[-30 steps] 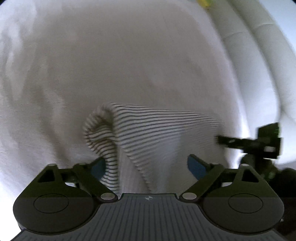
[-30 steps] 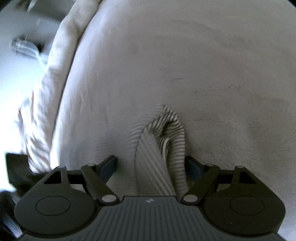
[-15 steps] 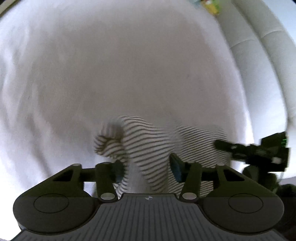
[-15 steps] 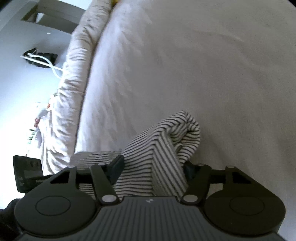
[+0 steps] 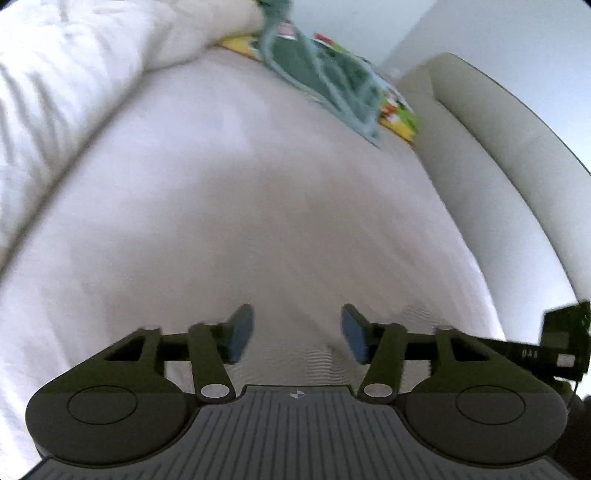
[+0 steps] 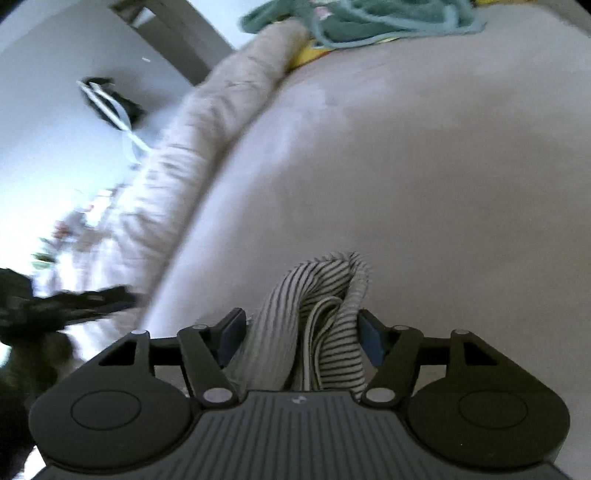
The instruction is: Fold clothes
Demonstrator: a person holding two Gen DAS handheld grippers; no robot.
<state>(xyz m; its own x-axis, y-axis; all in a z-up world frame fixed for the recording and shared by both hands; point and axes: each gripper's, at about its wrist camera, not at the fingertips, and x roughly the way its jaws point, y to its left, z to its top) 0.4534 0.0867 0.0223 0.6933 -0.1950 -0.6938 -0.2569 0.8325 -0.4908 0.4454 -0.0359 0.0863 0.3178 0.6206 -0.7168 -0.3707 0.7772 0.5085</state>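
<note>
Striped garment (image 6: 325, 325) is bunched between the fingers of the right gripper (image 6: 301, 332), and the 2 blue pads press on it from both sides, so this gripper is clenched on the cloth. The fabric stands up in a loose hump with several layers showing, above the pale bed sheet (image 6: 424, 184). In the left wrist view the left gripper (image 5: 297, 334) has its fingers apart with nothing between them; only a faint striped surface shows low under it, blurred, so I cannot tell how flat the garment lies there.

Judging from this, the risk is mostly in the one-sided hold. With only 1 corner gripped, the rest of the cloth can drag on the sheet and the fold can come out crooked or twisted. The hump holds more than 1 layer, so a pull may carry an extra layer along and spoil the edges. The grip looks to be on thick, rolled fabric, which can slip out if it is lifted quickly.

At the far end of the bed lies a green towel (image 6: 369, 18) on something yellow, beside a rolled duvet (image 6: 221, 96); these are well apart from the garment.
</note>
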